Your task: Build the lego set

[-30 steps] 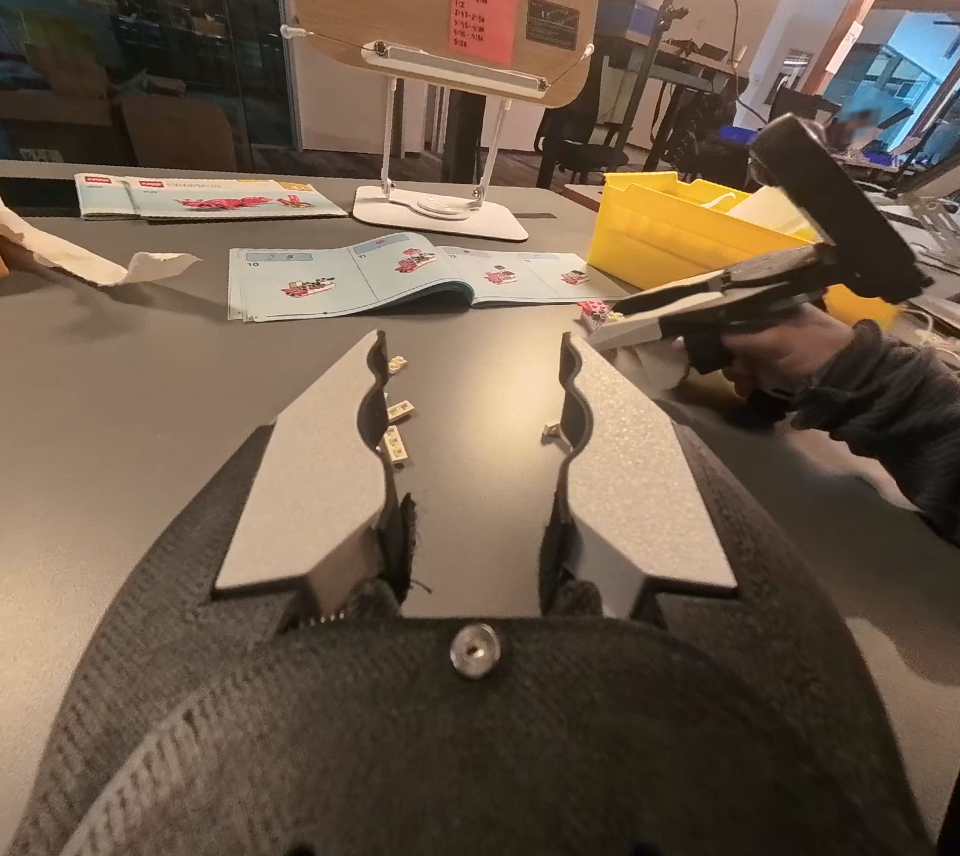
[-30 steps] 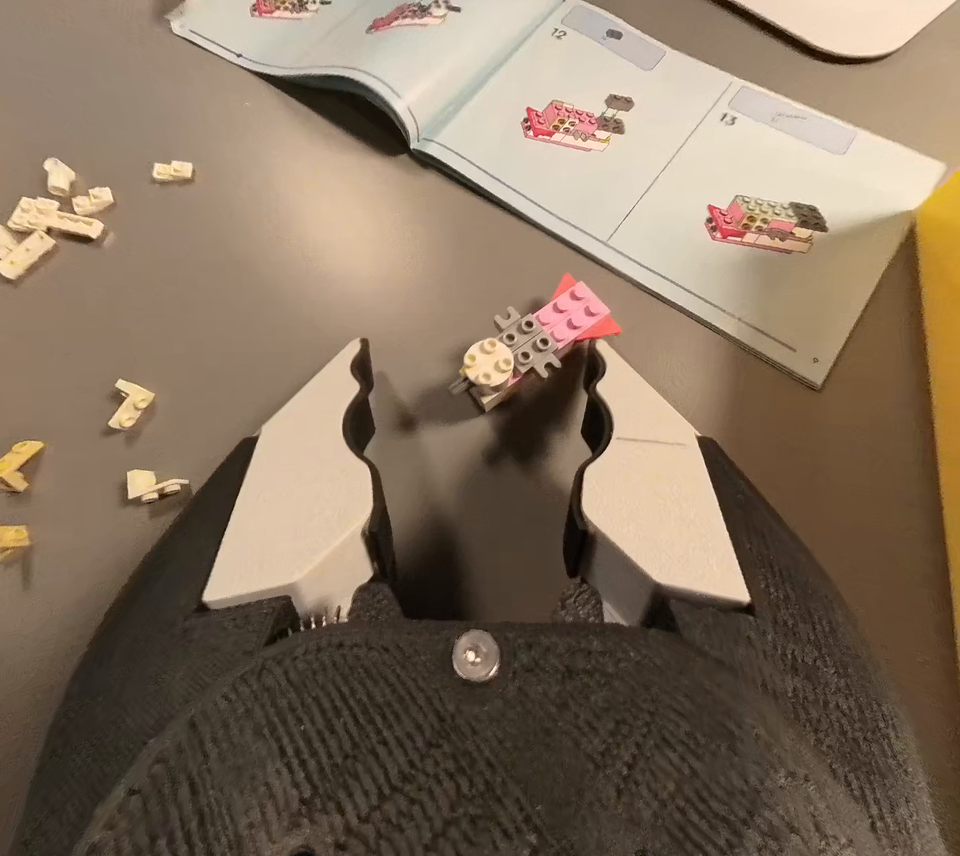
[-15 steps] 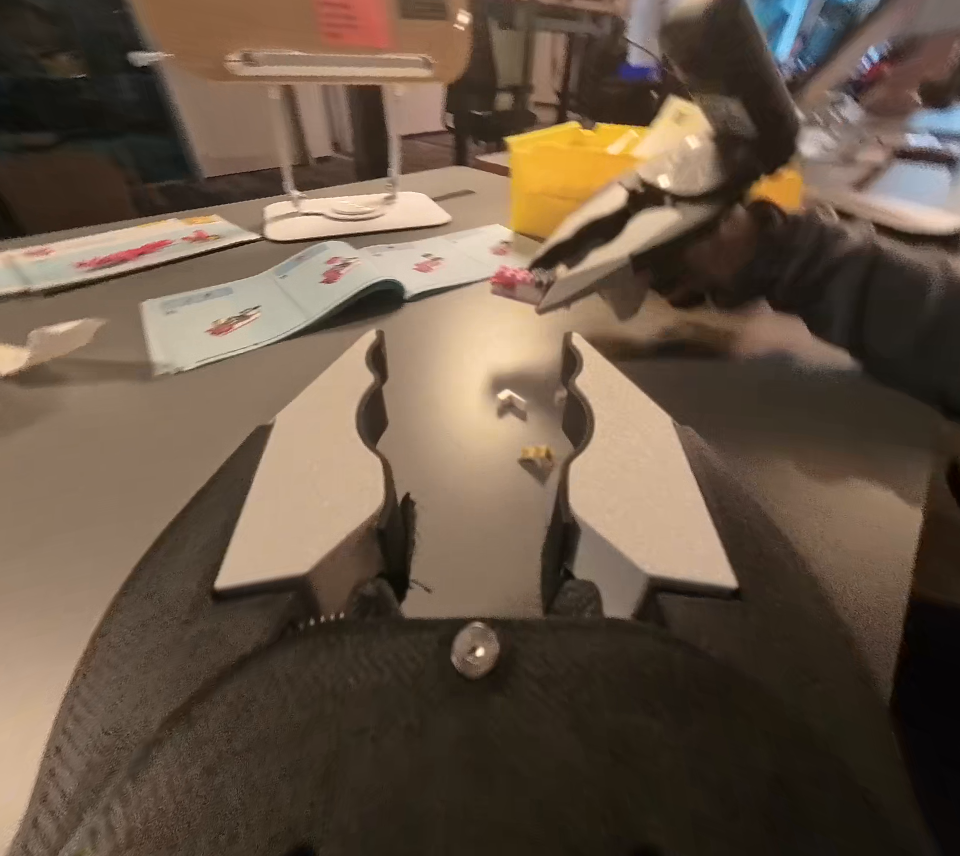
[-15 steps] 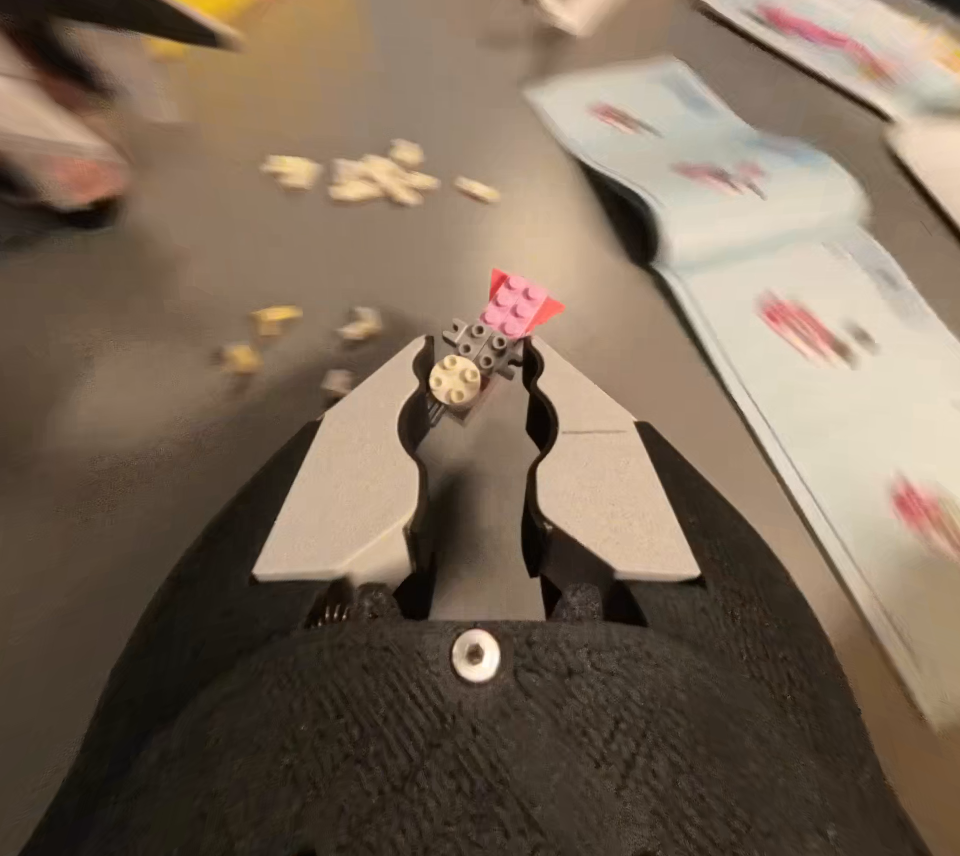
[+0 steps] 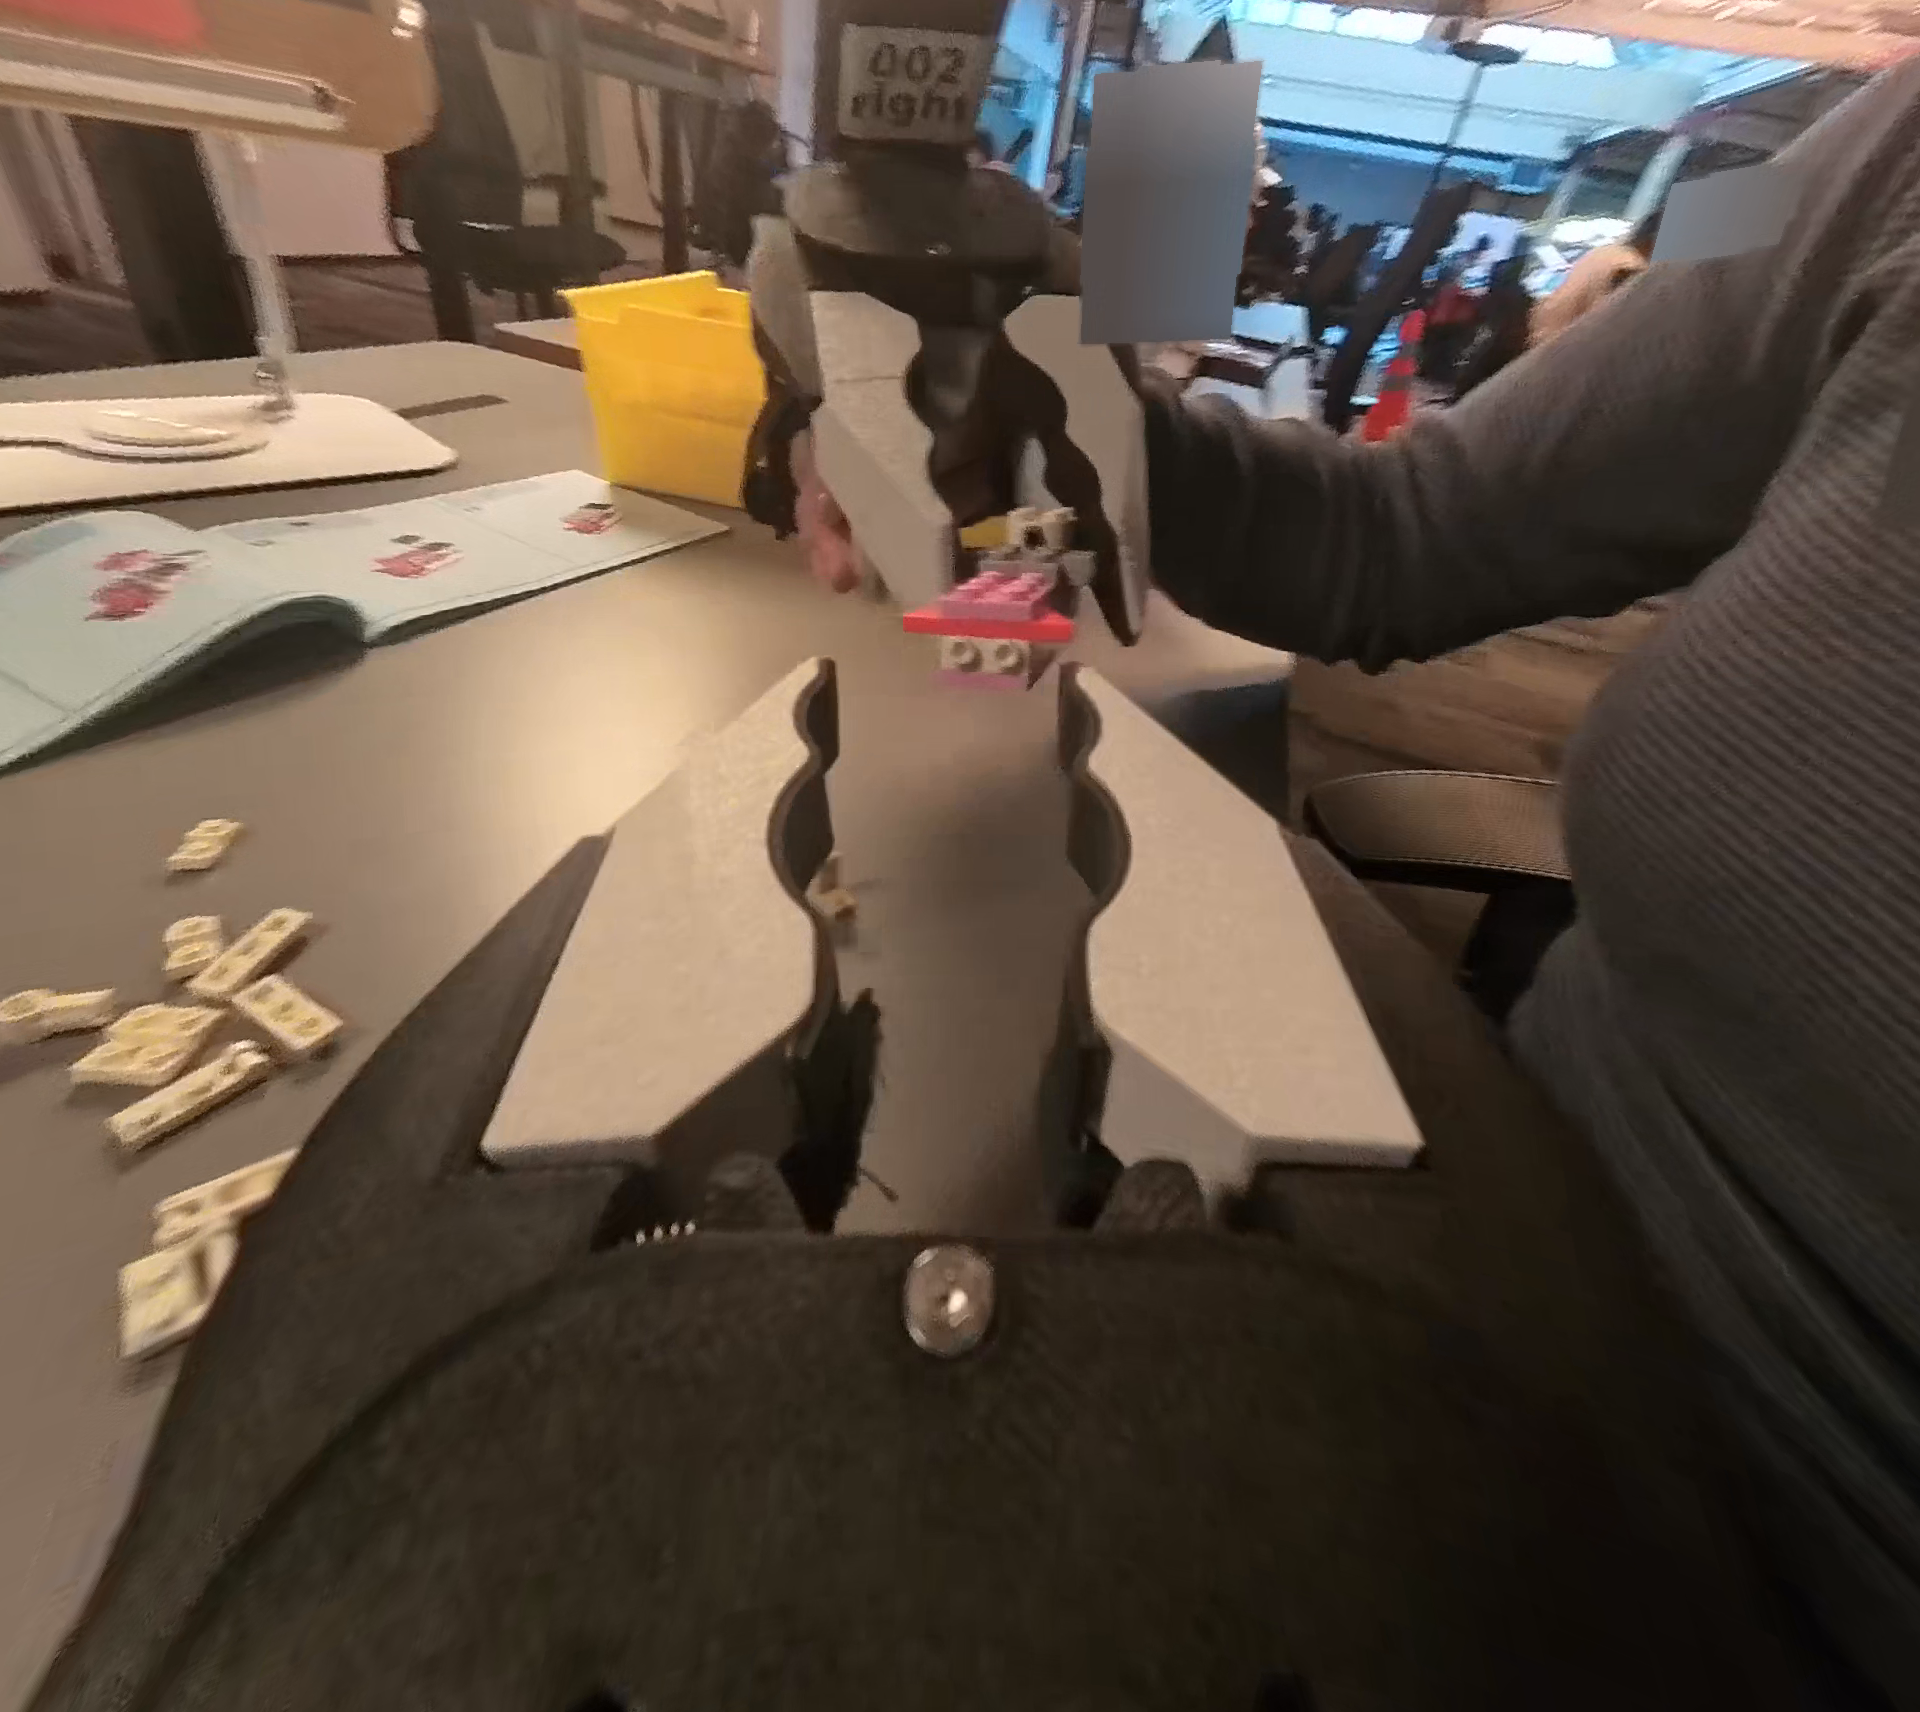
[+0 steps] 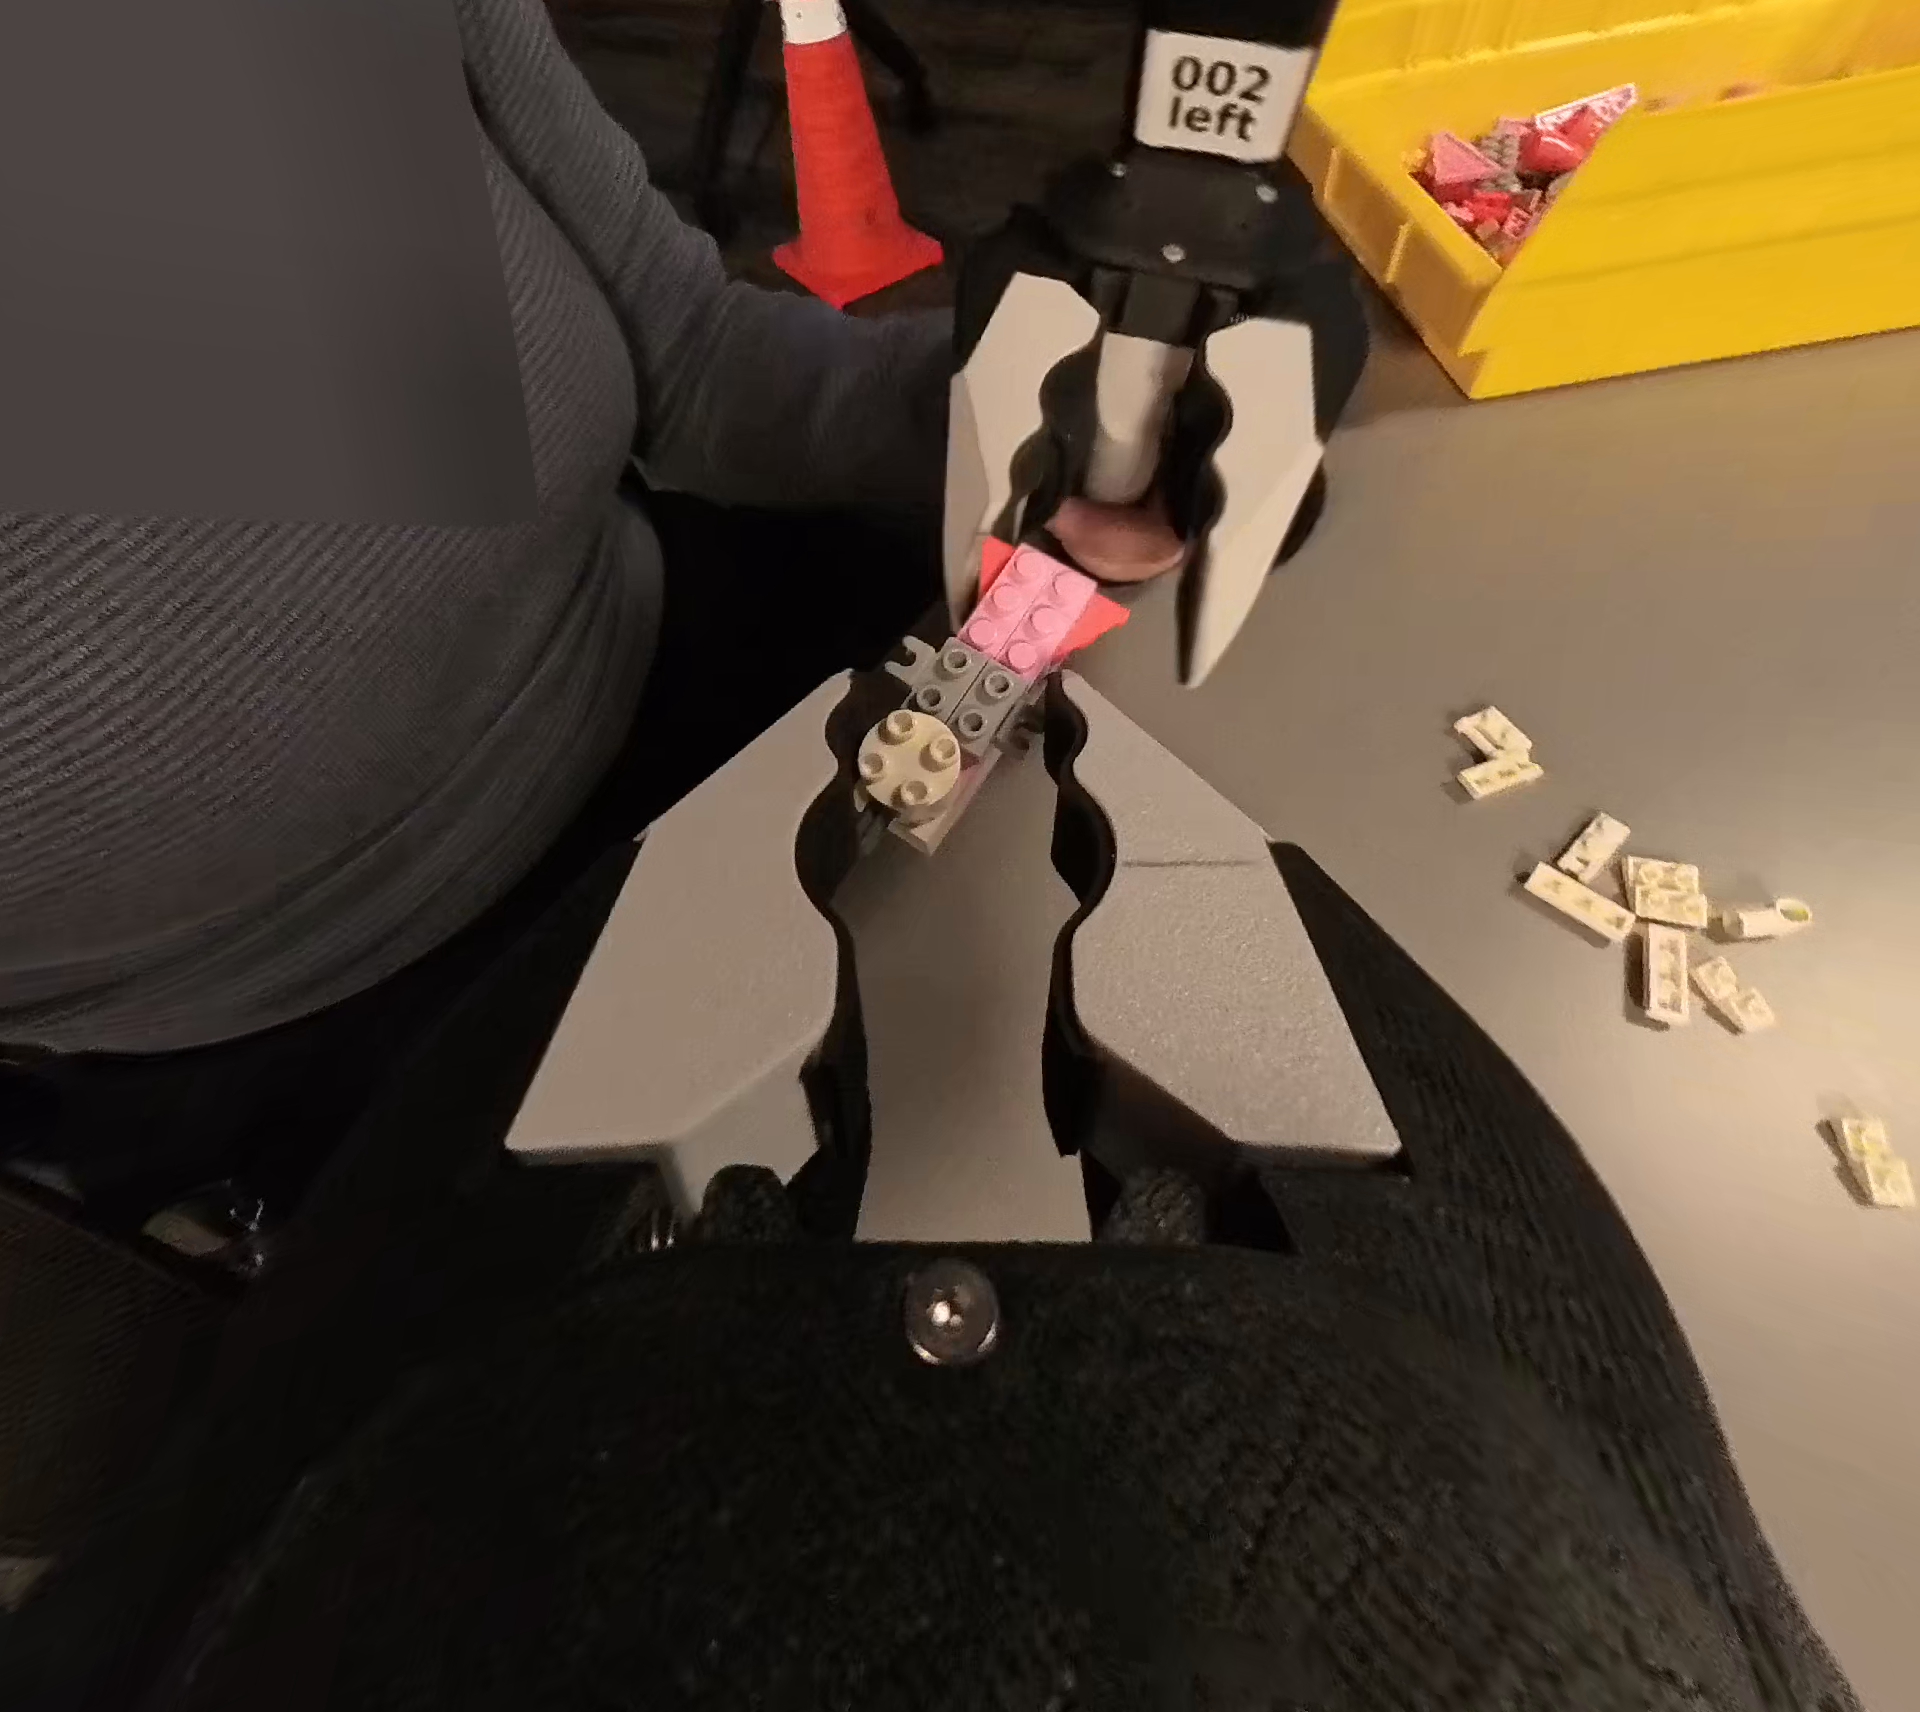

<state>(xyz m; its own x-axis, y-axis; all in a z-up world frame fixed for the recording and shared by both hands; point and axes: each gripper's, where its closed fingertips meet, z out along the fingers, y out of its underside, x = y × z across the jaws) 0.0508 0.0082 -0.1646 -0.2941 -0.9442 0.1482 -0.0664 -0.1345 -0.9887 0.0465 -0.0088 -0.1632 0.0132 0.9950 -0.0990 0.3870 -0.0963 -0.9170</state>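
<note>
**Brick model held above grey table**

Grey table [image 6: 1558,571] carries everything. Right gripper [image 6: 951,706] clamps a small brick model [image 6: 987,675] (pink, grey and red, with a tan round piece) above the table's near edge. Left gripper [image 5: 945,686] faces it, jaws partly apart and bare, its tips flanking the model's pink end. Tan loose plates [image 6: 1642,914] lie scattered beyond; a yellow bin [image 6: 1662,208] sits further out.

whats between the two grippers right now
A small brick model, pink, red and grey, bridges them: the right gripper grips its grey end, its pink end reaching the open left gripper, clearest in the right wrist view.
</note>
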